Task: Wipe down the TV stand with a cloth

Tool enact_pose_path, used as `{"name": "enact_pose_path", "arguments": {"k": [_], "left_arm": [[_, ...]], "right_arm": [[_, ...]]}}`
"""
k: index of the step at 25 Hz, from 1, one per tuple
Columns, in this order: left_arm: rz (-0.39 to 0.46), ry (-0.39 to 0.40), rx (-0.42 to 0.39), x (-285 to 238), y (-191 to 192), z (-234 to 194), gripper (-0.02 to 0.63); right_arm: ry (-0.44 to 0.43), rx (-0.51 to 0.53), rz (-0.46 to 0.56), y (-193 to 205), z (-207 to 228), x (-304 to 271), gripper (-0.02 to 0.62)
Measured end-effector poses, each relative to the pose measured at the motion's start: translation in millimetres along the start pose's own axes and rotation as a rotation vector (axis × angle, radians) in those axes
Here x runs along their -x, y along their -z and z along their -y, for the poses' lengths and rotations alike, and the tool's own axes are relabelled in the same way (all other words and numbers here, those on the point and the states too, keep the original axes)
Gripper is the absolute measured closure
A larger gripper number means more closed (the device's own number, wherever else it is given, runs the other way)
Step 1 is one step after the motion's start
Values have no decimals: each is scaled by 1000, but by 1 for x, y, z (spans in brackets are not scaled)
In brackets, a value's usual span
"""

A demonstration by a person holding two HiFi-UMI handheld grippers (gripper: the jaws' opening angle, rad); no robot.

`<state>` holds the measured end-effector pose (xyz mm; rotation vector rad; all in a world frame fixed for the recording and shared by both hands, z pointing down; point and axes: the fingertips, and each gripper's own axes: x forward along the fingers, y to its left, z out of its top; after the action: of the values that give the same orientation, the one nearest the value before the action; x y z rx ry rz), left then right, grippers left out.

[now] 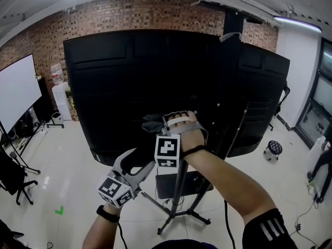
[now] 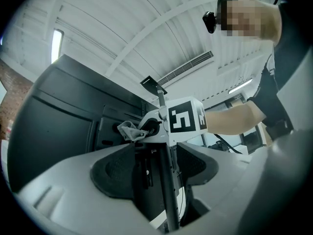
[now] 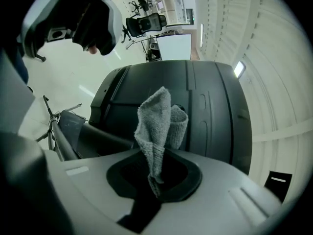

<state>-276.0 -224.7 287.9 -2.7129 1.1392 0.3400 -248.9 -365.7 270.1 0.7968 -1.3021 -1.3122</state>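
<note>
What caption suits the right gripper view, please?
Grey cloth pinched in the right tongs, facing the black TV back.

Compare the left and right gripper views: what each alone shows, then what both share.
Only the left gripper view: the right tool, and the stand's pole seen between the open jaws of the left tool. Only the right gripper view: an office chair and a whiteboard. Both: the grey cloth pinched in the right tool, and the TV's black back.
</note>
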Motion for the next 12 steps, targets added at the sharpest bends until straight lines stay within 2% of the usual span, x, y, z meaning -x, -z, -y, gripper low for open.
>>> {"name": "enact_pose_path", "arguments": {"k": [7,10,12], "left_arm": [[2,30,6,-10,3,14,314],[-5,24,10,-10,5,15,314],[-6,22,10,-11,4,16,314]], "right_arm": [[-12,2,-35,15,-8,0,554],[10,1,30,9,-6,10,554],[27,-41,77,7,-1,21,554]]}}
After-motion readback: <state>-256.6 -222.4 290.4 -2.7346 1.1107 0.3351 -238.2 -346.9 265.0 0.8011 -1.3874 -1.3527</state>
